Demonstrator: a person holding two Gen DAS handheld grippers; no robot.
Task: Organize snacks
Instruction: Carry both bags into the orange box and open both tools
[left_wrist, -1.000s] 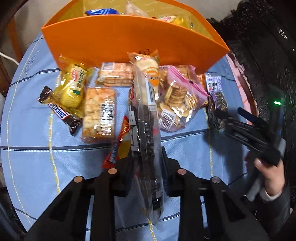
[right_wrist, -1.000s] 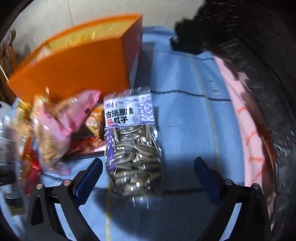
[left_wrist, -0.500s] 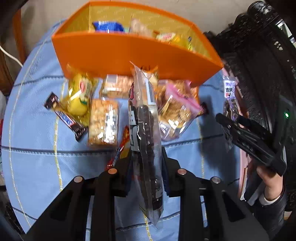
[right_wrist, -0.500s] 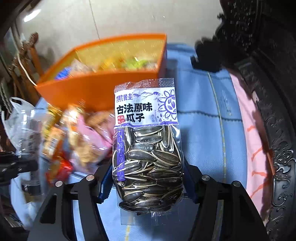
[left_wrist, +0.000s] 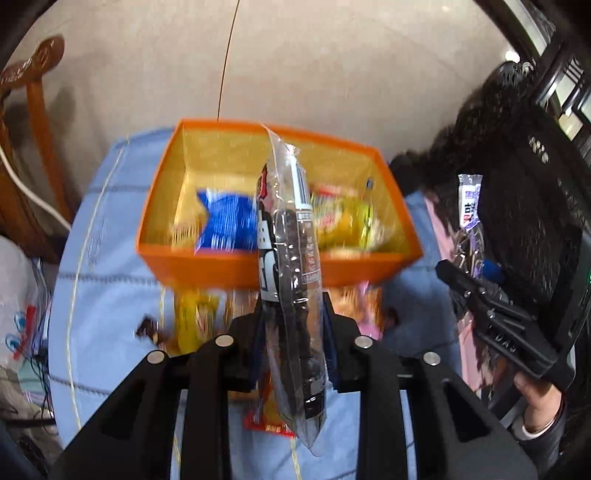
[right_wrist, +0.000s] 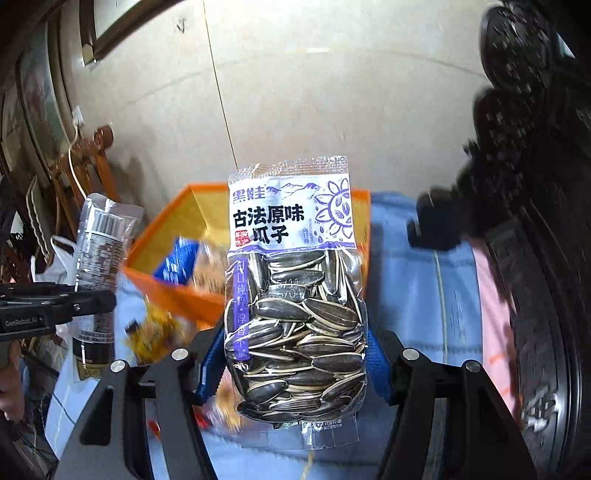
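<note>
My left gripper (left_wrist: 293, 325) is shut on a clear bag of dark snacks (left_wrist: 291, 258), held edge-on in the air in front of the orange box (left_wrist: 229, 266). The box holds a blue packet (left_wrist: 229, 221) and yellow packets. In the right wrist view my right gripper (right_wrist: 295, 350) is shut on a sunflower seed bag (right_wrist: 295, 314) with a white and purple label, raised before the orange box (right_wrist: 177, 295). The left wrist view shows the right gripper (left_wrist: 480, 295) and seed bag (left_wrist: 469, 206) at far right. The left gripper (right_wrist: 92, 299) and its bag (right_wrist: 99, 240) show at left.
Loose snacks, among them a yellow packet (left_wrist: 192, 317), lie on the blue tablecloth (left_wrist: 103, 295) below the box. Dark carved furniture (left_wrist: 535, 184) stands close on the right. A wooden chair (left_wrist: 29, 110) and a white plastic bag (left_wrist: 14, 295) are at left. A person's hand (left_wrist: 535, 398) holds the right gripper.
The right gripper closed on the seed bag and lifted it off the table. Both grippers rose with their bags, and the inside of the orange box has come into view.
</note>
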